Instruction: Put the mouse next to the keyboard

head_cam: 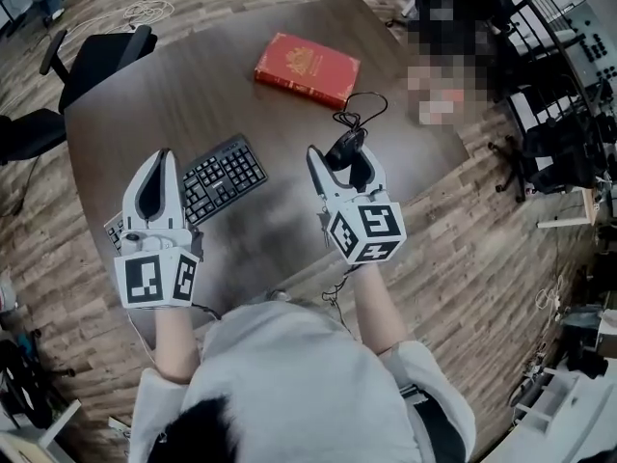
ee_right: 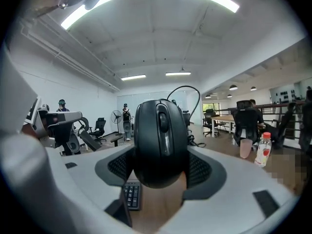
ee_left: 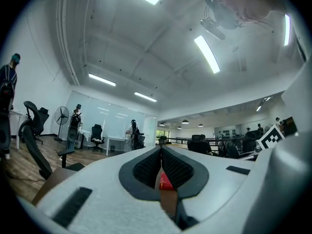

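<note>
A black wired mouse (head_cam: pixel 347 143) is held just above the brown table (head_cam: pixel 193 95), with my right gripper (head_cam: pixel 342 162) shut on its sides. In the right gripper view the mouse (ee_right: pixel 161 140) fills the space between the jaws and points away from me. The black keyboard (head_cam: pixel 224 175) lies at an angle to the left of the mouse, and a corner of the keyboard (ee_right: pixel 131 195) shows below it. My left gripper (head_cam: pixel 162 157) hovers over the keyboard's left end, its jaws pressed together with nothing held (ee_left: pixel 161 165).
A red book (head_cam: pixel 307 68) lies at the table's far side. The mouse cable (head_cam: pixel 362 109) curls between book and mouse. An office chair (head_cam: pixel 96 61) stands at the far left corner. A person sits beyond the table's right corner. The right edge is close to the mouse.
</note>
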